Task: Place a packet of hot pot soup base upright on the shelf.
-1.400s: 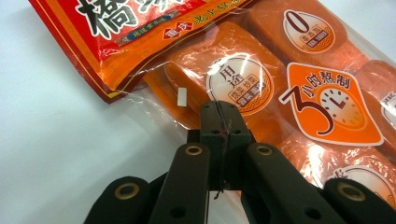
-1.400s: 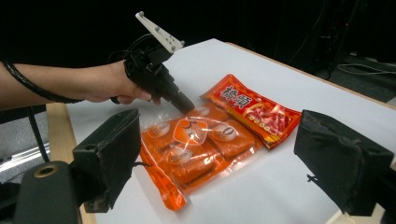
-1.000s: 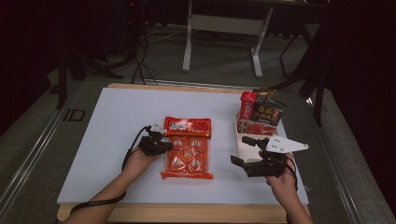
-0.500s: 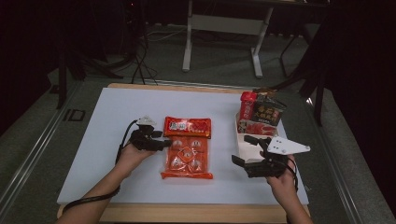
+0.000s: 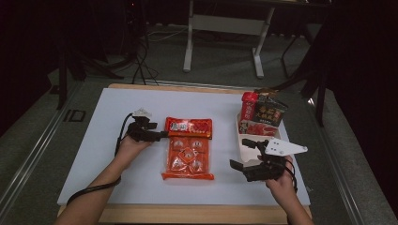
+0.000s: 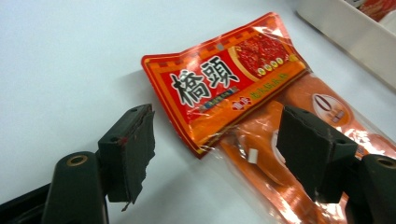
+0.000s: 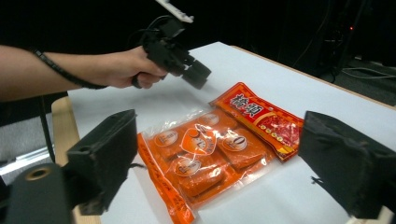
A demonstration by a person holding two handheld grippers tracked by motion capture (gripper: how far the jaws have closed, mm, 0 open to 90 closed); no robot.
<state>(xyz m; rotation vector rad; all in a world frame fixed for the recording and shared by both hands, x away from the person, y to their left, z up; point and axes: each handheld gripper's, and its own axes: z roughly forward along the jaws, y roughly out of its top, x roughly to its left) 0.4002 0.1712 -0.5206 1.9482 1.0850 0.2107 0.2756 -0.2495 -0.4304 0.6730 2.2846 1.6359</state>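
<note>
The orange snack pack [image 5: 188, 149] lay flat mid-frame on the white table [image 5: 94, 159] — set down, it seemed. The left gripper [image 5: 162, 135], jaws just opening, stood spread beside its header; the right gripper [image 5: 239, 153] waited spread — emptying the white tray [image 5: 244, 146] remained.

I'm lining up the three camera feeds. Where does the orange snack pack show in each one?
High view: snack pack lies mid-table, between the two hand-held grippers.
Left gripper view: snack pack fills the centre and right, its red header card between the open jaws.
Right gripper view: snack pack lies at centre, between the open jaws, left hand-held gripper above it.
Shared landmark: the red header card with black characters.
</note>
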